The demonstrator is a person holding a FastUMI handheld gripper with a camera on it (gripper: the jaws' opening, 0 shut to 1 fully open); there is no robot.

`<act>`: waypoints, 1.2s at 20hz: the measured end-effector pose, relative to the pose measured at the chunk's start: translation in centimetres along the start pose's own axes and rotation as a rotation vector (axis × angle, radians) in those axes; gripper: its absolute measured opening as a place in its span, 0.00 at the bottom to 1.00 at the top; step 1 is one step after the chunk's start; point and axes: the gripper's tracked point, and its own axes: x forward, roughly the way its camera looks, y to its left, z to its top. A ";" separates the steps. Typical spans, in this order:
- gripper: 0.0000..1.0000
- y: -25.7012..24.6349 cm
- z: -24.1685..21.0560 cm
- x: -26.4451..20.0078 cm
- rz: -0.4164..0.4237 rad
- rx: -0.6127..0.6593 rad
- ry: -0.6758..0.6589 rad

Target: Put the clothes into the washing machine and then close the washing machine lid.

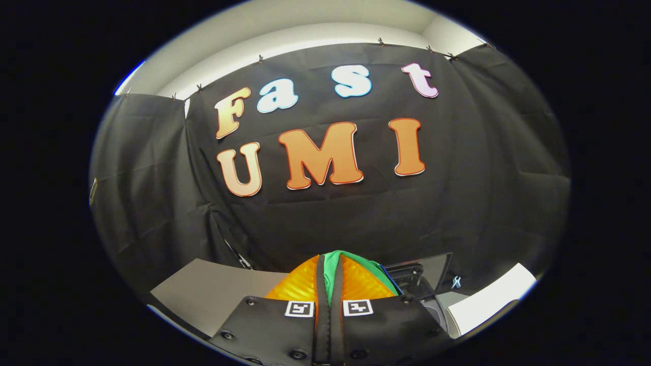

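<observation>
My gripper is held high and shut on a green piece of clothing, which is pinched between the two fingers and bulges out over their tips and to the right. Just beyond the fingers, to the right, part of the washing machine shows with its dark lid raised. Its opening is mostly hidden behind the fingers.
A pale tabletop lies below and to the left of the fingers. Another white surface runs to the right of the machine. The black cloth wall stands close behind everything.
</observation>
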 end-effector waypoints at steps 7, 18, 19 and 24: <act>0.07 -4.8 -0.9 -1.3 -0.089 0.032 0.003; 0.08 -10.8 -7.7 -1.0 -0.201 0.058 0.118; 0.08 -11.2 -8.7 -0.8 -0.205 0.063 0.136; 0.08 -12.4 -14.7 1.3 -0.209 0.064 0.240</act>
